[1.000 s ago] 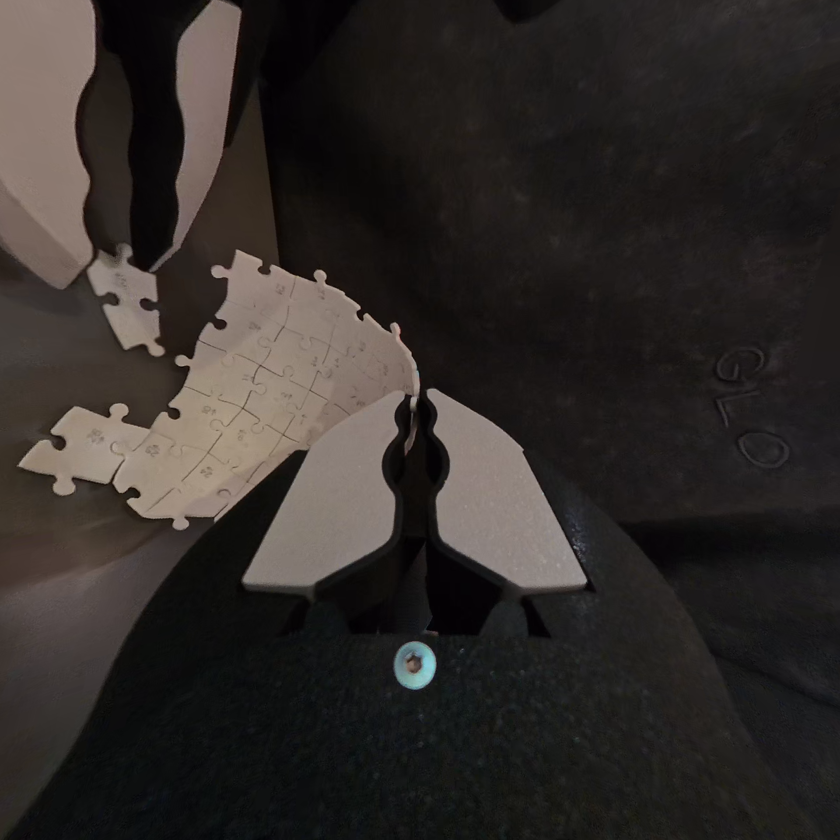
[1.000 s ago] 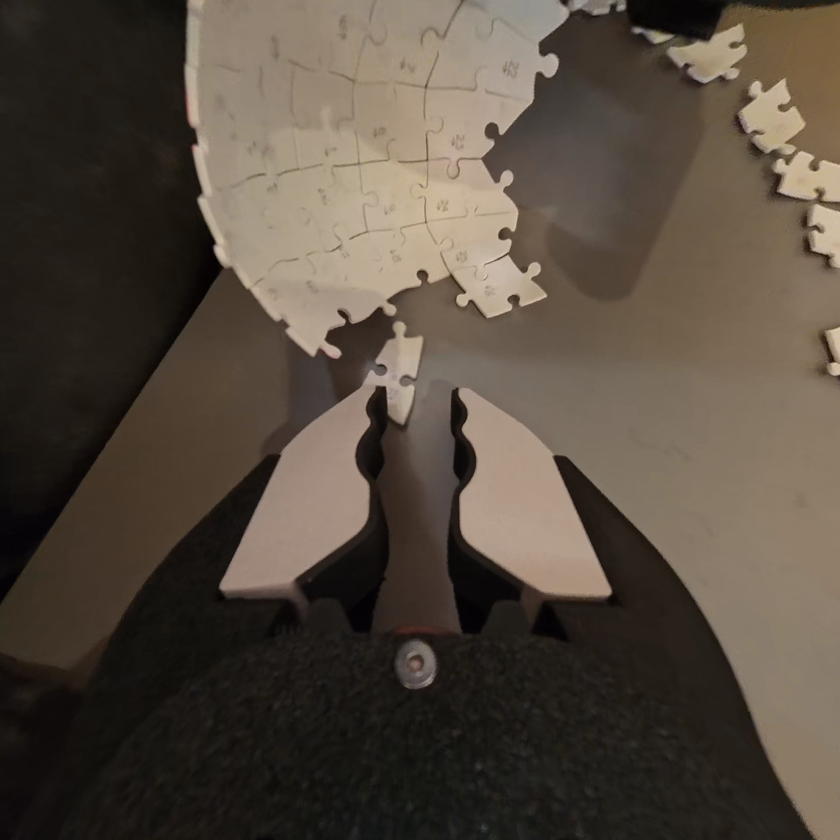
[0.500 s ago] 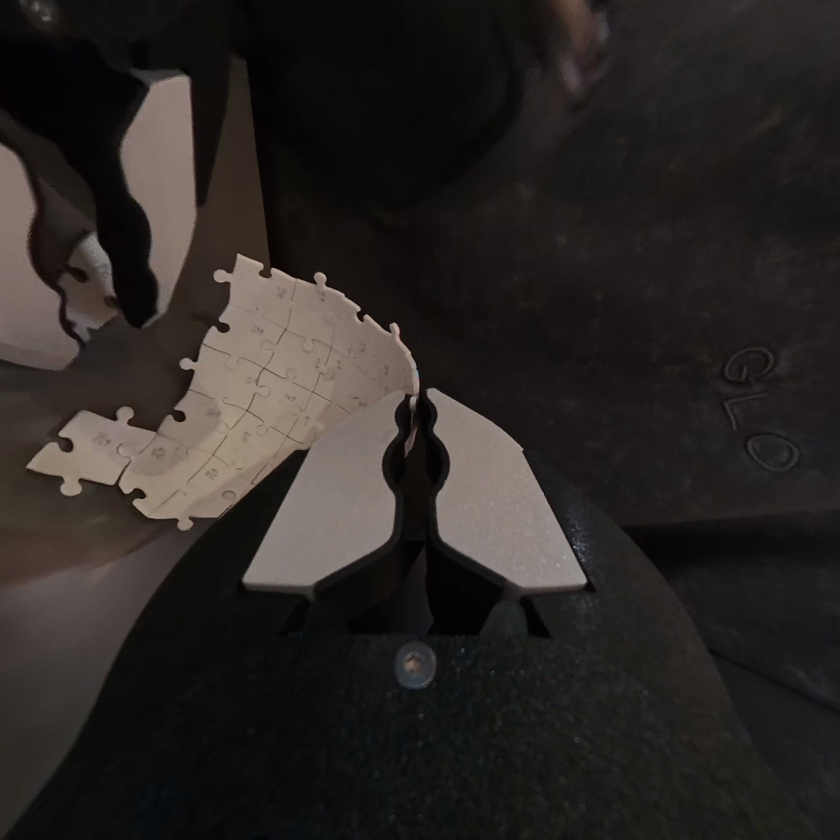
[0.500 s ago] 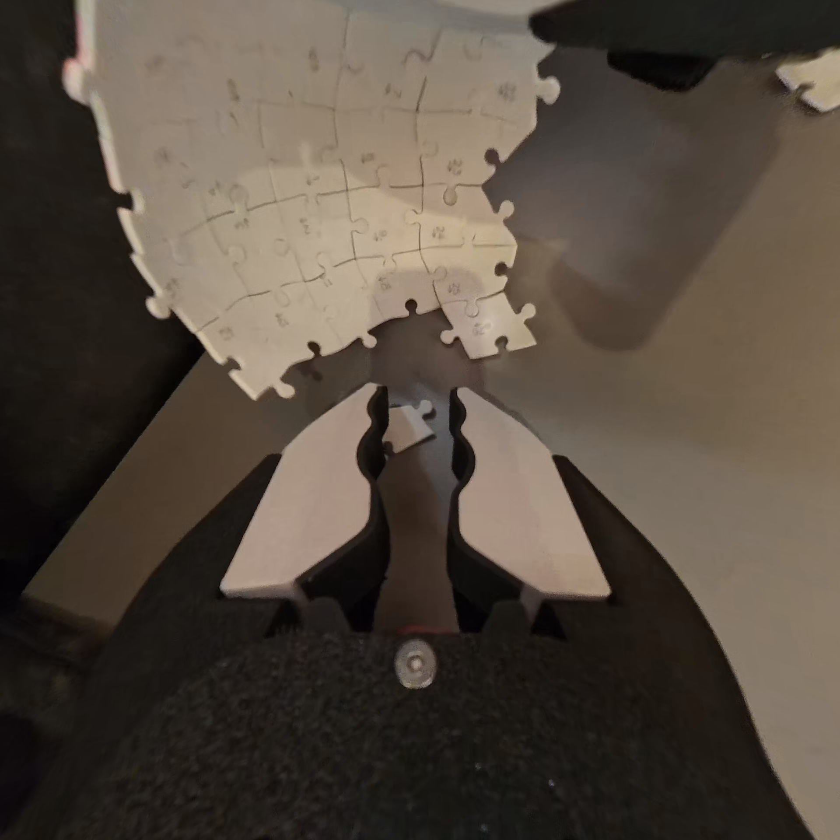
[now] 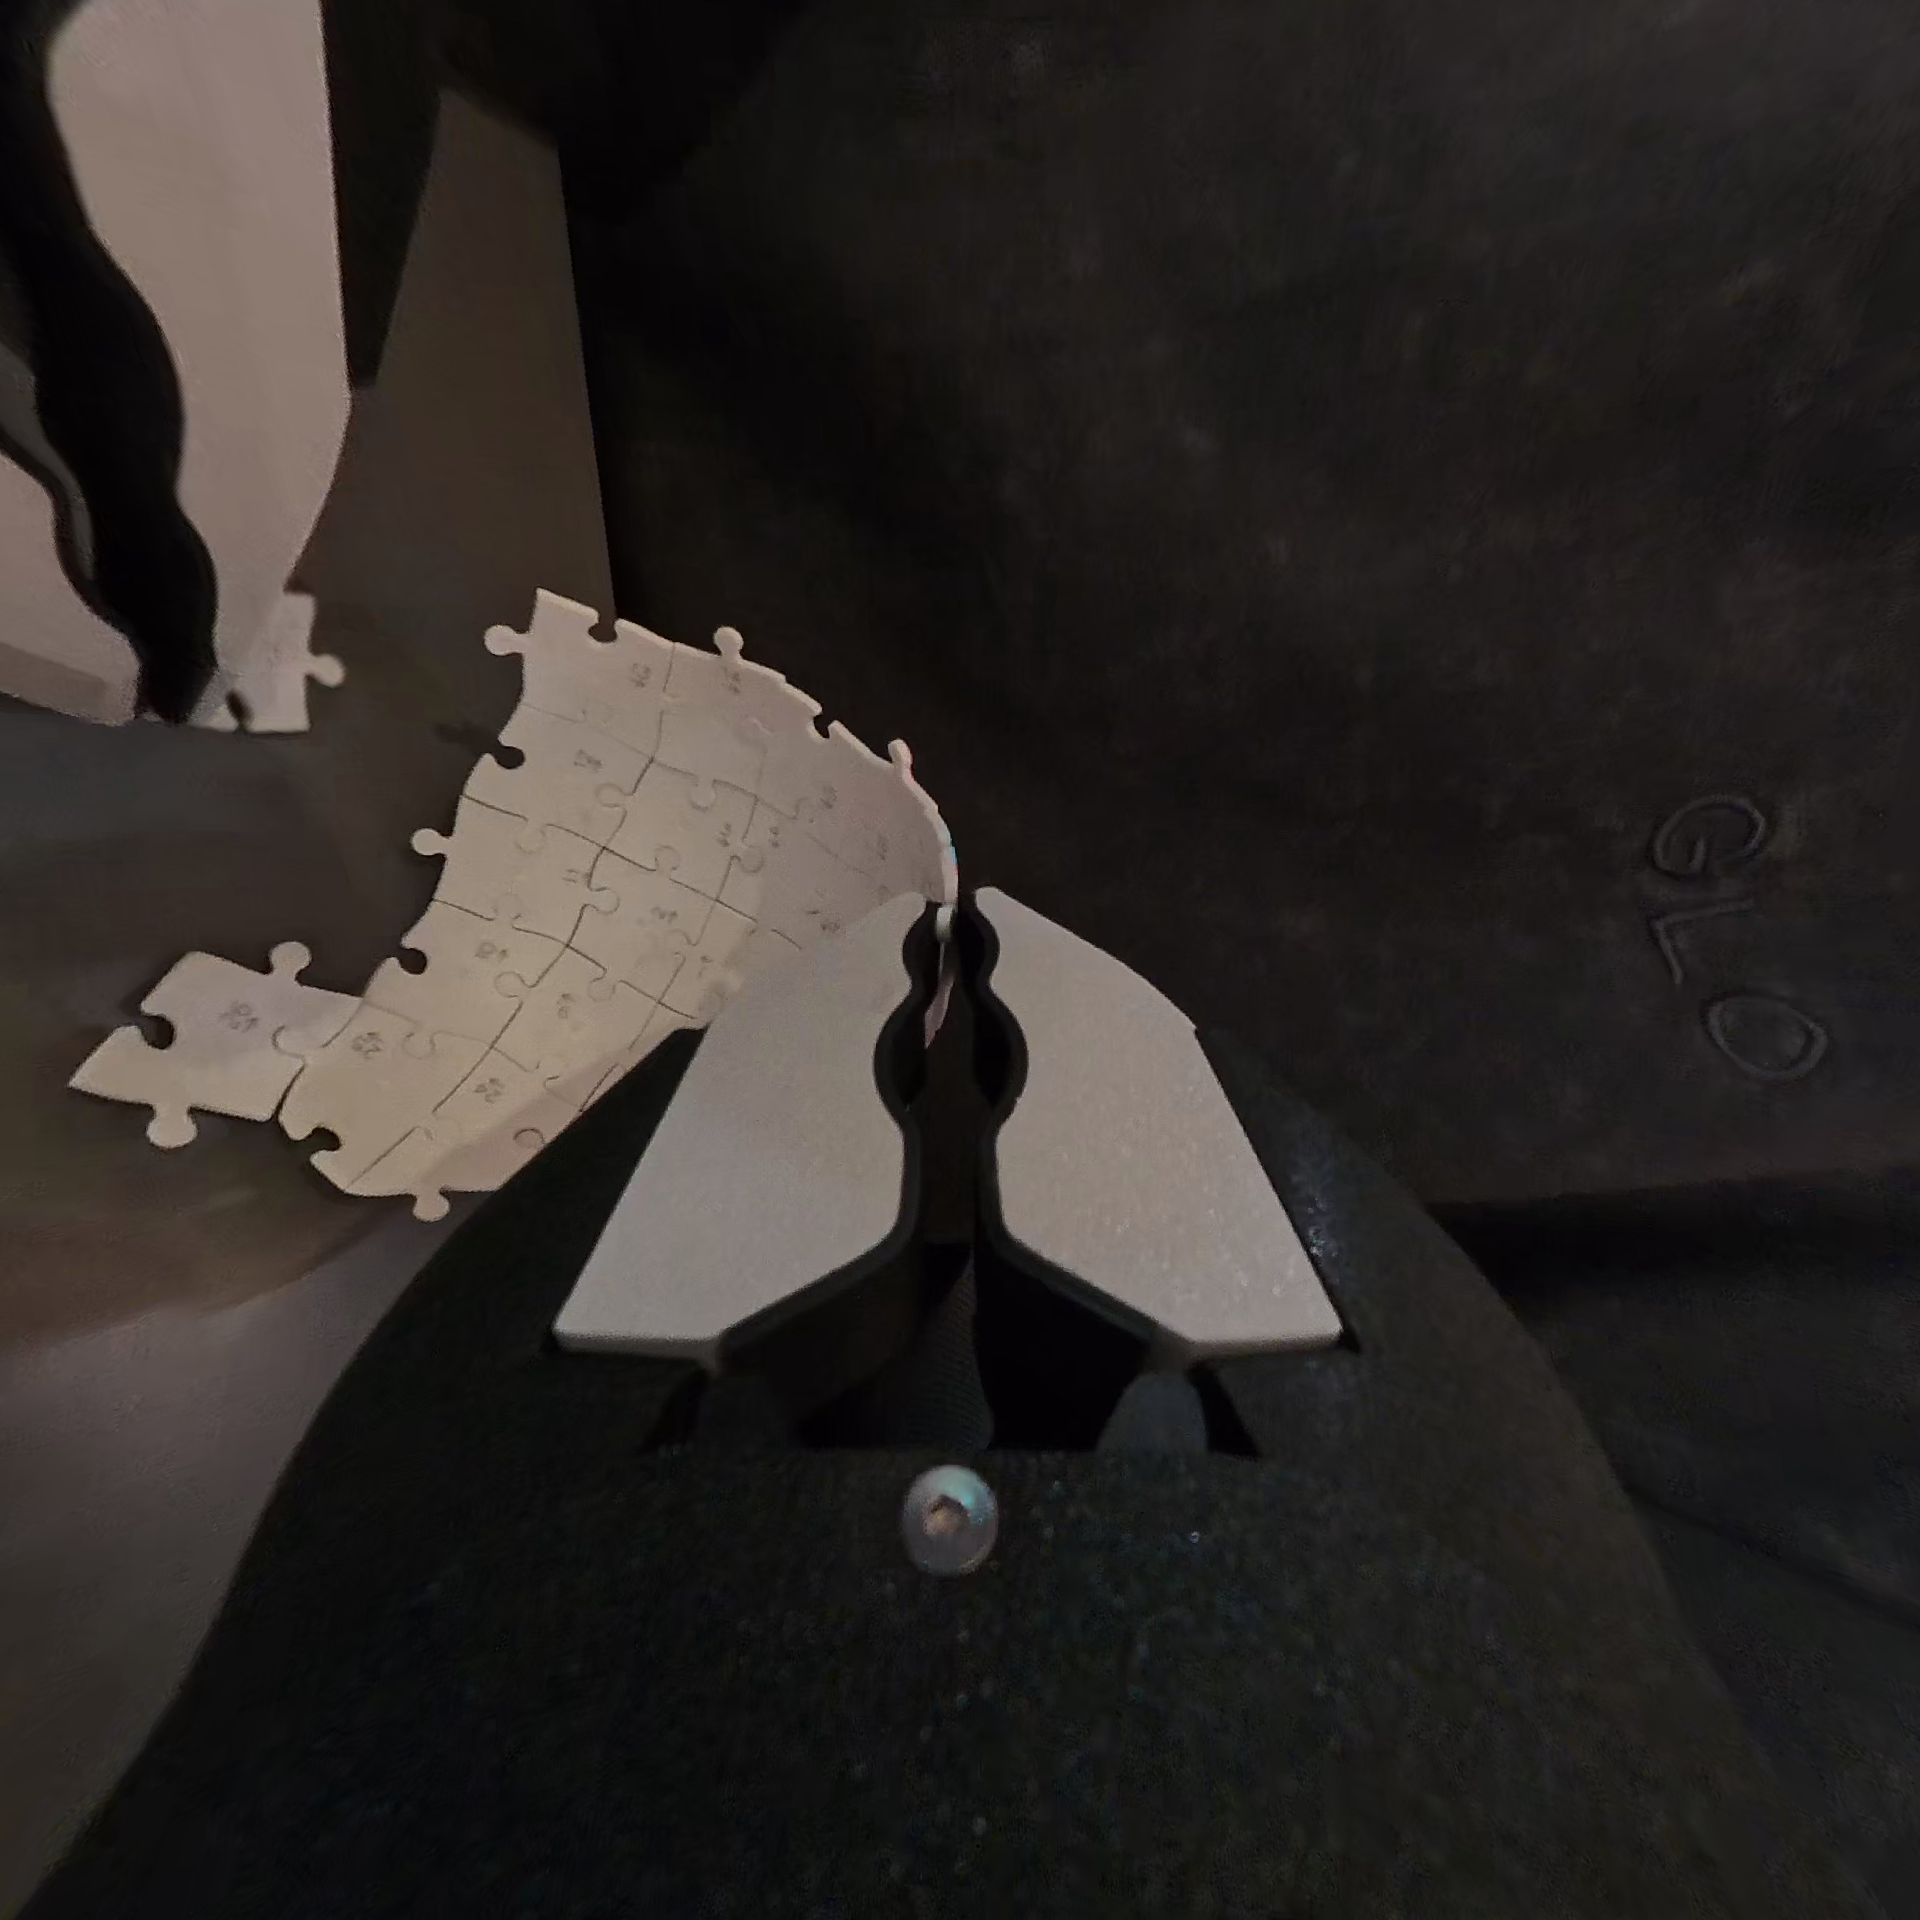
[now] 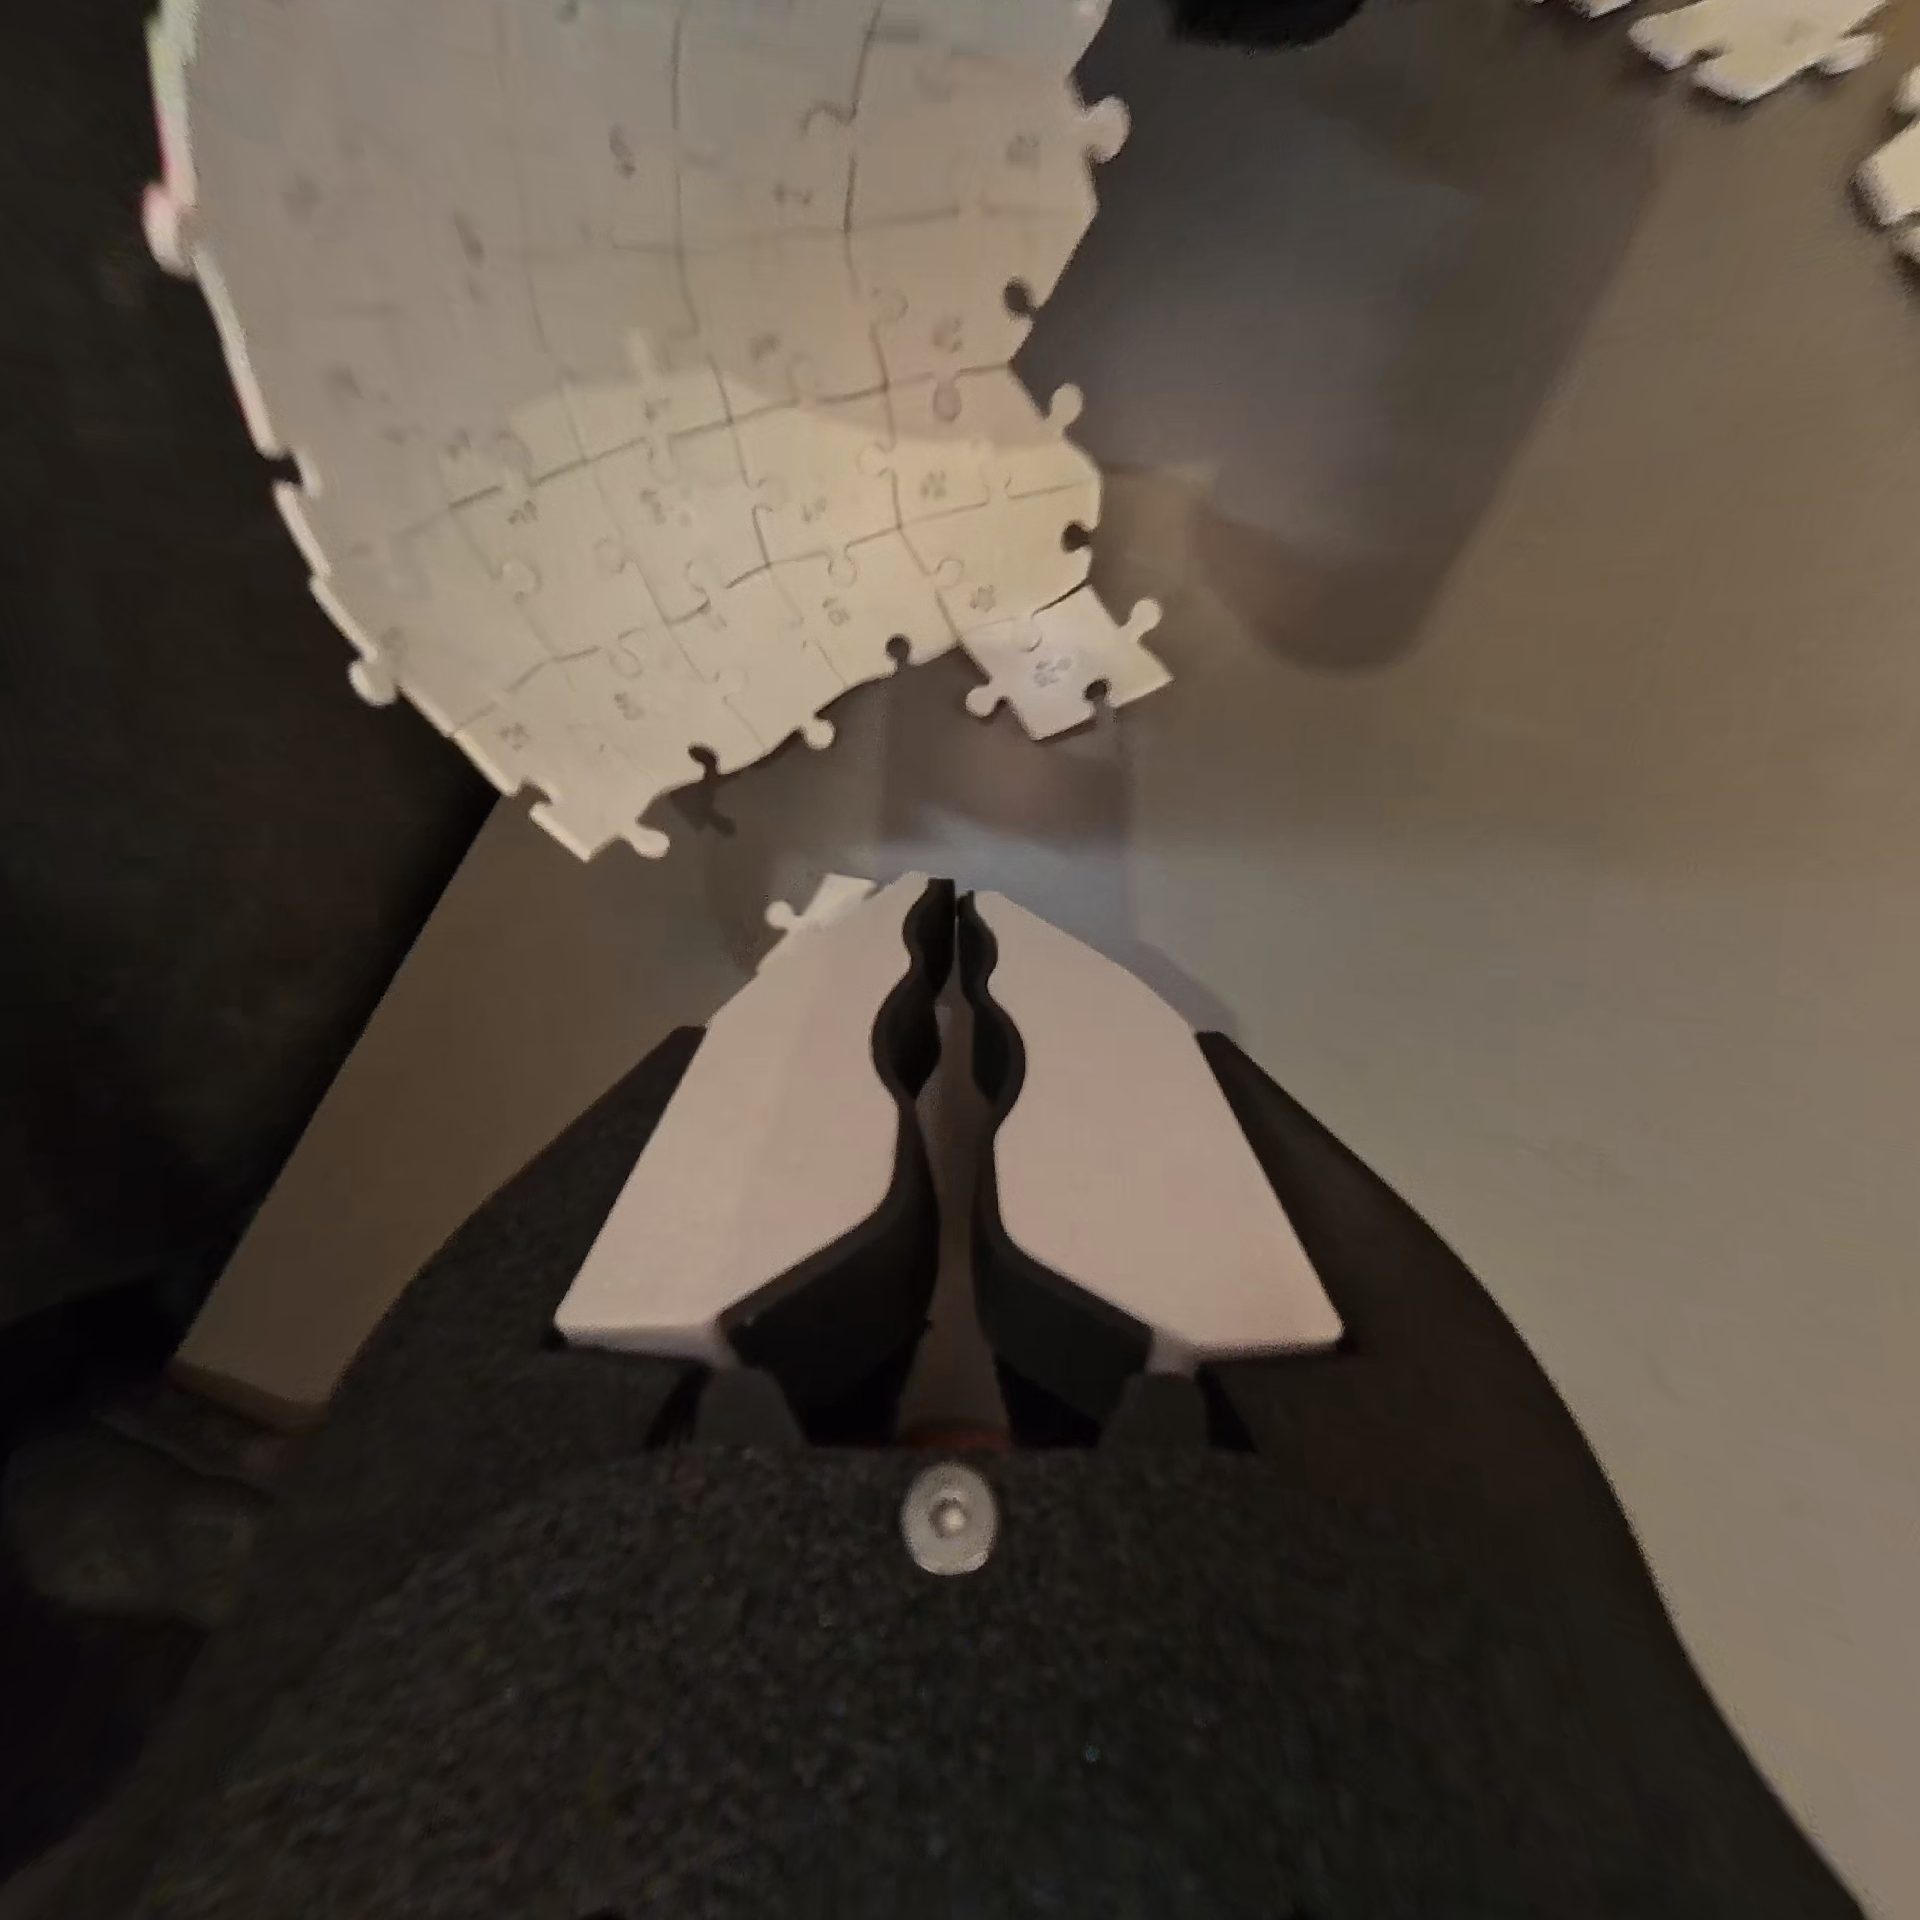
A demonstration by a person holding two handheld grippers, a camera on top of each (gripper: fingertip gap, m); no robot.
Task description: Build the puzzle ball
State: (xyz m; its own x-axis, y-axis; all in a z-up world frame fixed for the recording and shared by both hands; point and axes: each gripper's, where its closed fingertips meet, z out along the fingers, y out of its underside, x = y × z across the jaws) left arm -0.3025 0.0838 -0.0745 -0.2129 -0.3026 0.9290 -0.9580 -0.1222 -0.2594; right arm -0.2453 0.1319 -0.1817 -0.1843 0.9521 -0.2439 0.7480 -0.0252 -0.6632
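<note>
Left wrist view: left claw (image 5: 954, 914) pinches the curved white puzzle shell (image 5: 623, 914); right claw (image 6: 954, 899) grips a loose piece (image 6: 821, 906).

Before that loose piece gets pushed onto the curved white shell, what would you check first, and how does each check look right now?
1. Left gripper clamps the curved shell by its edge: ok, the jaws are closed on the rim.
2. Right gripper holds the loose piece: ok, the jaws are closed and the piece pokes out at the left tip.
3. Piece sits square in the jaws: cannot tell, only a corner shows and the view is blurred.
4. Open slot along the shell's lower edge: ok, a gap shows beside the jutting end piece.
5. Piece matches that slot: cannot tell.
6. Table beneath is free: ok.
</note>
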